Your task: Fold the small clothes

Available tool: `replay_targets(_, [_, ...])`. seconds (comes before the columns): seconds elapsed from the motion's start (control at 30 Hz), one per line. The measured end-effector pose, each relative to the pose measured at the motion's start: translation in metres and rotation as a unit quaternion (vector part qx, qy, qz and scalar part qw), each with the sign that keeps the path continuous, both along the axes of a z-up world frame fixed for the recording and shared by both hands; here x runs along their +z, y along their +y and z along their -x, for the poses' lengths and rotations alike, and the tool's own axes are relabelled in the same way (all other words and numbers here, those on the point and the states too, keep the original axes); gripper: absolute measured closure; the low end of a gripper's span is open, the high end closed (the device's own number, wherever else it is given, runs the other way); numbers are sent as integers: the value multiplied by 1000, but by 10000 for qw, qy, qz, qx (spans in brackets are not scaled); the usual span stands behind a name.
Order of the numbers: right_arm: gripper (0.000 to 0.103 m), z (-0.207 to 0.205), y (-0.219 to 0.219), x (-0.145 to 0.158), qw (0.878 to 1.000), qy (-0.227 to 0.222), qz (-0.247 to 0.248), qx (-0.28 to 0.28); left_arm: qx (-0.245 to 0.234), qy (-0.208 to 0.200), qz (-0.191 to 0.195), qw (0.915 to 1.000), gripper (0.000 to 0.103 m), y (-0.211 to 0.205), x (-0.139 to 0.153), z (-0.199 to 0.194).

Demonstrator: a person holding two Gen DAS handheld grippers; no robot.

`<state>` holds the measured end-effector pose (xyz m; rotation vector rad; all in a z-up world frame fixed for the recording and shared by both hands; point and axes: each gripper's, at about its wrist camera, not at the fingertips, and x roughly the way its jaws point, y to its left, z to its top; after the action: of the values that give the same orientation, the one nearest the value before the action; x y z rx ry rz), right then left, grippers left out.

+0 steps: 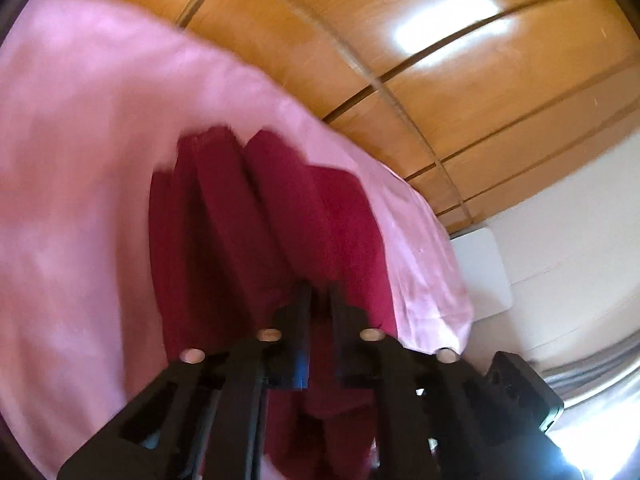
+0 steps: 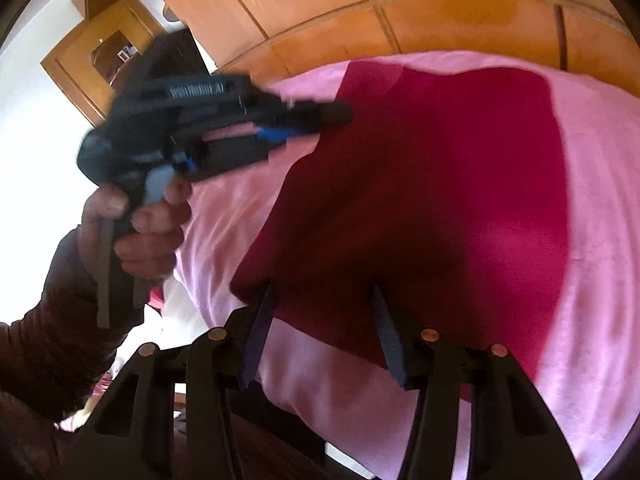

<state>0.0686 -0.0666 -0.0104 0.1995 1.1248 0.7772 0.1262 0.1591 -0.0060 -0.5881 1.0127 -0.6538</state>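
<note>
A dark red garment (image 2: 440, 200) lies on a pink sheet (image 2: 592, 240). In the left wrist view the garment (image 1: 248, 220) bunches in folds ahead of my left gripper (image 1: 320, 292), whose fingers are shut on the cloth. The left gripper also shows in the right wrist view (image 2: 336, 114), held by a hand at the garment's far left corner. My right gripper (image 2: 324, 300) is open, its fingers at the garment's near edge, one on each side of a stretch of cloth.
A wooden panelled wardrobe (image 2: 360, 8) stands behind the pink sheet. A white wall (image 1: 580, 220) and a white panel (image 1: 484, 272) are to the right in the left wrist view. The sheet's edge (image 1: 440, 320) drops off close to the left gripper.
</note>
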Motion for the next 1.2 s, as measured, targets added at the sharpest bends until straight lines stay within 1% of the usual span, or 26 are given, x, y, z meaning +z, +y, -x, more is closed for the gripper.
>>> replay_targets(0.07, [54,-4,8,-8,9999,126,-19,-26,27,-245,-211,9995,97,4,13,3])
replay_targets(0.1, [54,-5,16,-11,9999,92,36,49,59,-295,-331,9990,97,6,14,4])
replay_targets(0.17, [54,-7,24,-18,9997,70,165,138,211,-188,-726,9970,97,14,3,3])
replay_targets(0.2, [54,-8,25,-22,9997,90,171,144,328,-26,-1021,9942,97,19,-10,2])
replay_targets(0.23, [54,-9,25,-25,9997,120,131,151,442,127,-1209,9916,97,23,-22,0])
replay_targets(0.27, [54,-10,24,-26,9997,123,103,159,499,359,-1247,9903,96,28,-37,-2])
replay_targets(0.3, [54,-9,24,-25,9998,95,107,165,540,495,-1190,9902,93,31,-45,-2])
replay_targets(0.33, [54,-8,23,-25,9998,58,113,172,663,507,-1014,9913,93,36,-46,1])
replay_targets(0.37, [54,-7,23,-25,9998,50,108,177,695,457,-943,9921,93,37,-43,3])
replay_targets(0.43, [53,-5,17,-24,9998,44,69,187,682,346,-990,9921,92,35,-31,10])
replay_targets(0.47, [53,-5,14,-21,9998,41,16,188,643,307,-986,9926,82,34,-26,14])
replay_targets(0.5, [49,-4,10,-20,9998,53,-53,191,617,269,-990,9928,68,32,-21,19])
replay_targets(0.53, [42,-4,6,-18,9996,80,-159,204,624,183,-995,9929,60,31,-12,25])
replay_targets(0.57, [41,-3,4,-17,9995,88,-208,204,584,74,-945,9938,46,29,-5,31])
replay_targets(0.6, [40,-1,0,-15,9995,69,-214,200,540,3,-938,9941,42,27,-1,35])
replay_targets(0.63, [38,1,-5,-12,9996,50,-209,197,474,-106,-1050,9933,42,21,5,39])
replay_targets(0.7, [36,3,-16,-7,9996,39,-261,122,463,-306,-1452,9879,42,7,9,45])
replay_targets(0.73, [36,4,-24,-3,9995,26,-310,38,481,-500,-1796,9813,42,1,12,50])
replay_targets(0.8, [36,3,-43,4,9990,-4,-383,-226,509,-727,-2171,9721,42,-10,11,53])
replay_targets(0.83, [36,4,-51,6,9984,-8,-413,-375,525,-774,-2264,9695,42,-12,10,54])
replay_targets(0.9, [36,-2,-73,8,9961,-60,-439,-757,531,-847,-2386,9660,42,-15,8,56])
replay_targets(0.97, [36,-10,-90,9,9932,-155,-304,-1112,550,-889,-2481,9631,42,-16,4,55])
replay_targets(1.1, [37,-24,-109,2,9854,-165,-119,-1690,548,-966,-2545,9607,42,-19,2,55])
replay_targets(1.2, [37,-33,-110,-5,9842,-70,25,-1768,543,-983,-2571,9598,42,-22,0,55])
